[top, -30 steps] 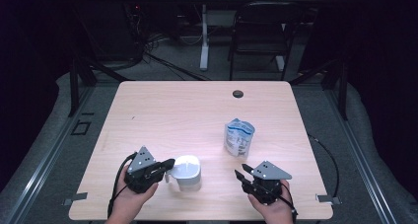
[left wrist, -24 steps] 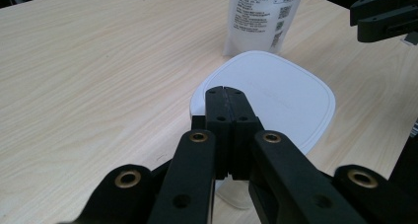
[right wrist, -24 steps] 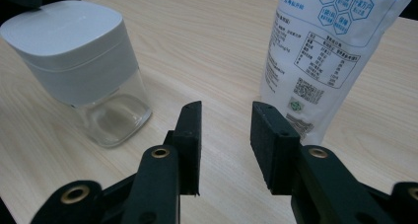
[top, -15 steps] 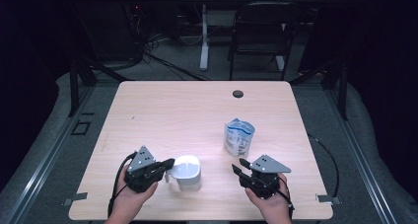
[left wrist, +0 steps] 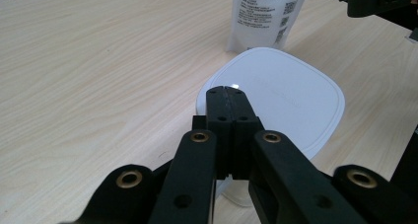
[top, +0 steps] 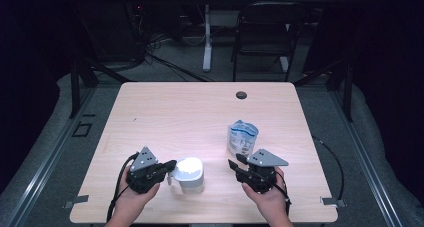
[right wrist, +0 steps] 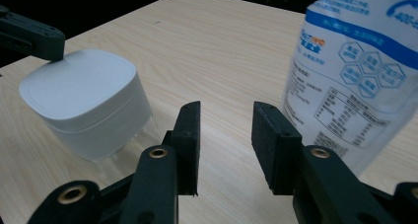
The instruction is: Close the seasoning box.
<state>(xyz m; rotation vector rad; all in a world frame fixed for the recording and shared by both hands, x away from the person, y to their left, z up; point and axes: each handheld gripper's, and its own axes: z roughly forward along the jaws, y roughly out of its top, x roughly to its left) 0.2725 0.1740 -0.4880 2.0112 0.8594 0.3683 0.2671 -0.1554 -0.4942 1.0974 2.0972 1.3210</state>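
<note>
A white square container (top: 190,173) with a closed lid stands near the table's front edge. My left gripper (top: 172,165) is shut, and its tips (left wrist: 227,92) rest on the near edge of the lid (left wrist: 276,95). A blue-and-white printed pouch (top: 242,136) stands upright to the right of the container. My right gripper (top: 235,161) is open just in front of the pouch, with nothing between its jaws (right wrist: 226,130). In the right gripper view the container (right wrist: 84,103) is at the left and the pouch (right wrist: 355,81) close at the right.
The light wooden table (top: 200,112) has a dark round grommet (top: 241,95) near its far edge. Behind the table are a chair (top: 262,32) and cables on the floor. A person's hands hold both grippers at the front edge.
My right gripper has moved a little forward and left, nearer the gap between container and pouch. The left gripper and the container have stayed put.
</note>
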